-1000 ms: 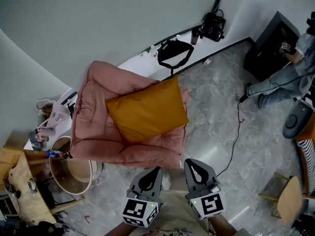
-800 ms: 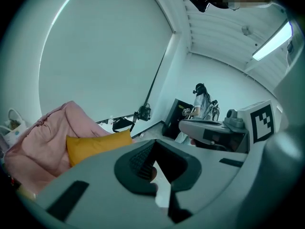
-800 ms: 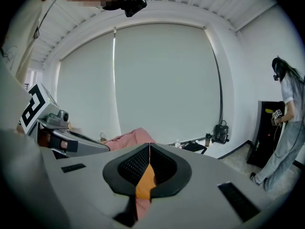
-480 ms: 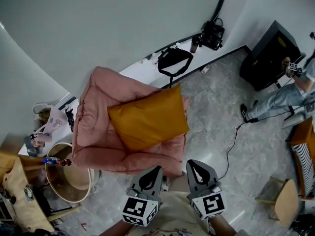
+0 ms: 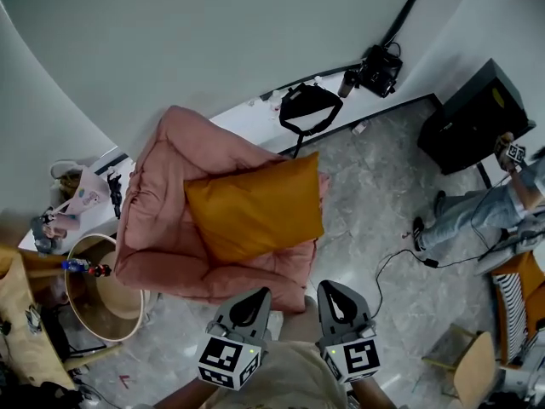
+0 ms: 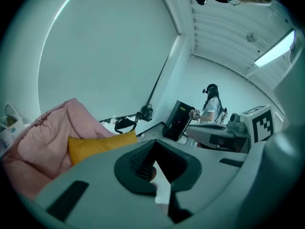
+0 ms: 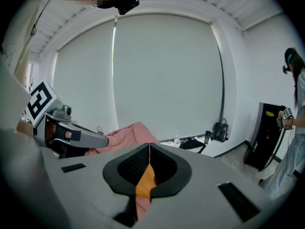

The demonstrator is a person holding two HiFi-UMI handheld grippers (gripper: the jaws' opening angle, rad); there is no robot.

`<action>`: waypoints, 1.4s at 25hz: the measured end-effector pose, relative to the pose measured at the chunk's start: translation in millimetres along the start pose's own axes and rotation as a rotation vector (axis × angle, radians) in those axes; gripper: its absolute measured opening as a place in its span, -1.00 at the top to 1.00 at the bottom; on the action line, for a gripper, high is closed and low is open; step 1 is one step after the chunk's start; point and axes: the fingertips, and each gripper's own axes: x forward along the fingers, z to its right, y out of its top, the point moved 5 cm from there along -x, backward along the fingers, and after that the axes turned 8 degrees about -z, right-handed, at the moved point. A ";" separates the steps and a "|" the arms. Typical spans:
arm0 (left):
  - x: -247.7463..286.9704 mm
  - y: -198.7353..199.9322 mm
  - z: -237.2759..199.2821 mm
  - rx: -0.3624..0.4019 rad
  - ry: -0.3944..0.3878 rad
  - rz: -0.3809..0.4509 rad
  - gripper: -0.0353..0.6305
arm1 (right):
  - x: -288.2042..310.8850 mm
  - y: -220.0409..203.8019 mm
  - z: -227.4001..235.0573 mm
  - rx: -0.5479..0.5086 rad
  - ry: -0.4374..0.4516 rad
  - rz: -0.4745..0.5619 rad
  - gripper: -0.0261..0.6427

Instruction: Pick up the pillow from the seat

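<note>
A mustard-yellow pillow (image 5: 255, 204) lies on the seat of a pink padded armchair (image 5: 157, 211). In the left gripper view the pillow (image 6: 97, 144) shows ahead, past the jaws, on the armchair (image 6: 45, 130). Both grippers hang side by side in front of the chair, near the person's body. My left gripper (image 5: 249, 298) is shut and holds nothing. My right gripper (image 5: 334, 290) is also shut and empty, and a strip of the pillow (image 7: 146, 181) shows through its jaw slit. Neither gripper touches the pillow.
A round wooden side table (image 5: 95, 301) stands left of the chair. A black bag (image 5: 308, 107) and camera gear (image 5: 381, 66) sit by the white wall ledge. A black cabinet (image 5: 473, 118), a person (image 5: 485, 216) and a floor cable (image 5: 400, 258) are at right.
The head view has shifted slightly, so the chair and pillow sit a little lower and to the left. Both grippers stayed shut close to the body. The person at right moved.
</note>
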 end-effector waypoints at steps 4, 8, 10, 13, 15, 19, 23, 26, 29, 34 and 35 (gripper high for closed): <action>20.7 5.9 -1.5 -0.015 0.040 0.002 0.88 | 19.6 -4.0 22.4 -0.008 0.048 -0.029 0.86; 53.4 2.8 -14.6 -0.022 0.073 -0.032 0.88 | 49.7 -4.4 42.5 -0.010 0.111 -0.061 0.85; 70.3 2.8 -16.1 -0.027 0.079 -0.042 0.88 | 62.4 -2.8 56.0 -0.012 0.140 -0.074 0.84; 92.1 -0.4 -17.0 -0.039 0.087 -0.057 0.88 | 81.8 -2.7 69.4 -0.026 0.202 -0.097 0.62; 106.1 -2.3 -17.7 -0.044 0.101 -0.073 0.88 | 95.3 -9.9 79.8 -0.028 0.230 -0.145 0.49; 134.7 -1.7 -17.1 -0.064 0.120 -0.104 0.88 | 127.9 -25.7 106.3 -0.045 0.258 -0.215 0.26; 159.6 -11.8 -32.5 -0.038 0.140 -0.093 0.88 | 160.8 -32.9 120.4 -0.030 0.303 -0.205 0.17; 176.6 -14.5 -48.8 -0.083 0.192 -0.079 0.88 | 184.3 -41.5 128.5 -0.023 0.341 -0.241 0.06; 196.0 -15.4 -60.9 -0.092 0.234 -0.077 0.88 | 205.7 -48.3 137.9 0.006 0.385 -0.236 0.01; 231.8 -23.9 -75.1 -0.078 0.224 -0.107 0.88 | 242.6 -75.1 163.4 0.006 0.406 -0.266 -0.18; 238.6 -27.8 -79.7 -0.072 0.227 -0.109 0.86 | 250.9 -79.6 169.1 0.011 0.409 -0.259 -0.22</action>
